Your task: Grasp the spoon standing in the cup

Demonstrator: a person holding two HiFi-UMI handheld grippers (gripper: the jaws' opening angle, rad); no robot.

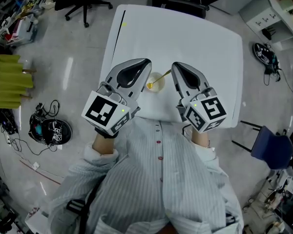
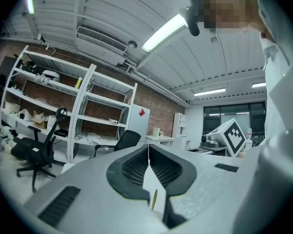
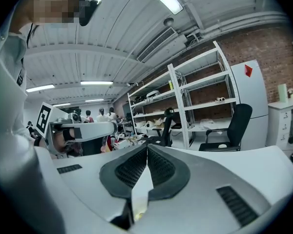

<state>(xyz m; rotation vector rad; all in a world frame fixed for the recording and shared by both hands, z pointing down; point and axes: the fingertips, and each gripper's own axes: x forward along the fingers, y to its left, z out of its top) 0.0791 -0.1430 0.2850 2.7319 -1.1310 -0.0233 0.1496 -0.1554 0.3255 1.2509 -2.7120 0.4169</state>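
1. Striped shirt (image 1: 156, 179), person's torso, at 6 o'clock in the head view.
2. Left gripper (image 1: 147, 65), marker cube nearest the body, jaws pointing toward 1 o'clock. Jaws clenched, pads meeting tip to tip in the left gripper view (image 2: 149, 150), nothing between them.
3. Right gripper (image 1: 176, 66), jaws pointing toward 11 o'clock. Jaws clenched and empty in the right gripper view (image 3: 147, 147).
4. Cup (image 1: 158, 87), white on white and faint in outline. It stands on the table's near edge, between and just below the two sets of jaw tips.
5. Spoon (image 1: 158, 80), yellow, in the cup, with the handle seemingly leaning toward 2 o'clock. Neither gripper touches it.
6. Table (image 1: 210, 33), white, square.
7. Blue chair (image 1: 268, 147), at 3 o'clock of the table.
8. Black office chair (image 1: 83, 1), at 11 o'clock, beyond the table.
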